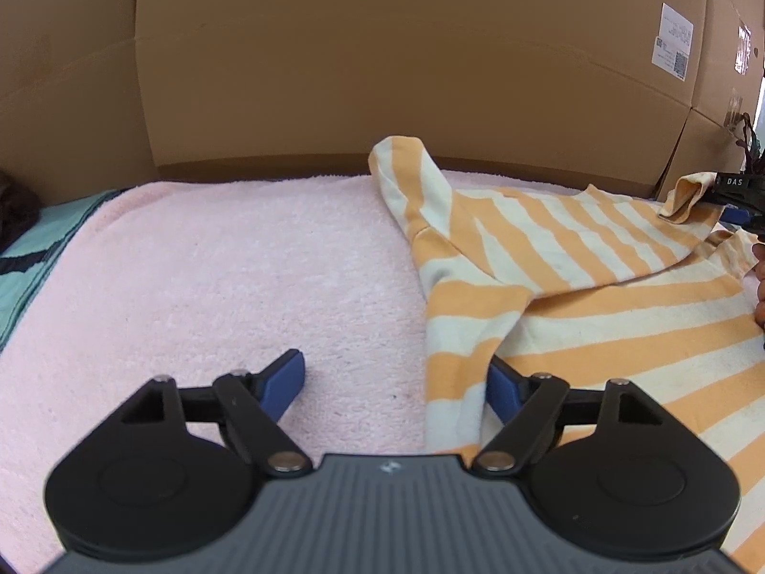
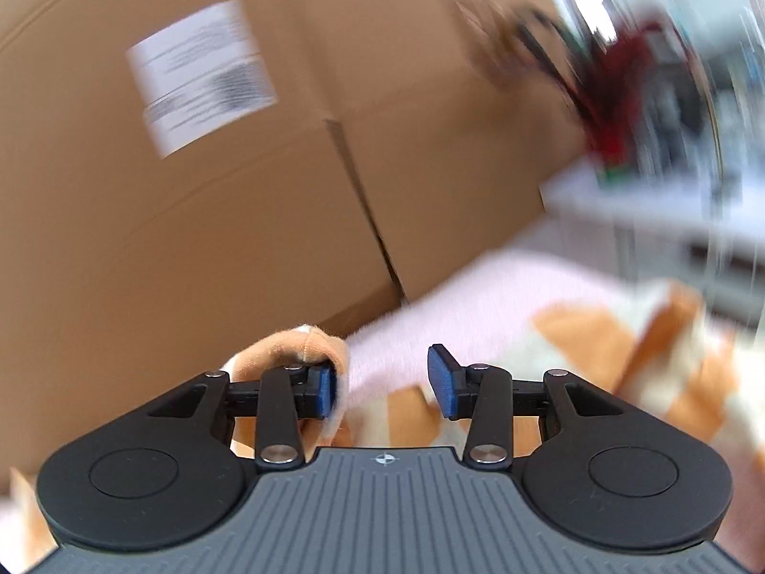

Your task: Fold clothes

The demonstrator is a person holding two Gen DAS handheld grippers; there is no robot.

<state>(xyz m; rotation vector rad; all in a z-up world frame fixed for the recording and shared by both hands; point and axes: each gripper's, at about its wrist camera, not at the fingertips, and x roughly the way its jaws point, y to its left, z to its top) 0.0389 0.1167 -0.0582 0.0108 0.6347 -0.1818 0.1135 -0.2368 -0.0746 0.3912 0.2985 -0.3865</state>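
Note:
An orange-and-cream striped shirt (image 1: 597, 287) lies on a pink towel (image 1: 215, 263), with one sleeve (image 1: 416, 191) folded up toward the back. My left gripper (image 1: 394, 382) is open over the towel. Its right pad (image 1: 502, 387) is tucked against the shirt's left edge, and its left pad (image 1: 287, 378) rests on bare towel. My right gripper (image 2: 382, 385) is open, with towel and shirt below the gap. A fold of the shirt (image 2: 296, 344) drapes over its left finger. The same gripper shows in the left wrist view at the far right edge (image 1: 736, 196). The right wrist view is blurred.
Tall cardboard boxes (image 1: 382, 57) wall off the back edge of the towel, one carrying a white label (image 1: 672, 40). A teal cloth (image 1: 38, 239) lies past the towel's left side. A person's hand (image 1: 759, 282) shows at the right edge. A white shelf (image 2: 645, 201) stands at the right.

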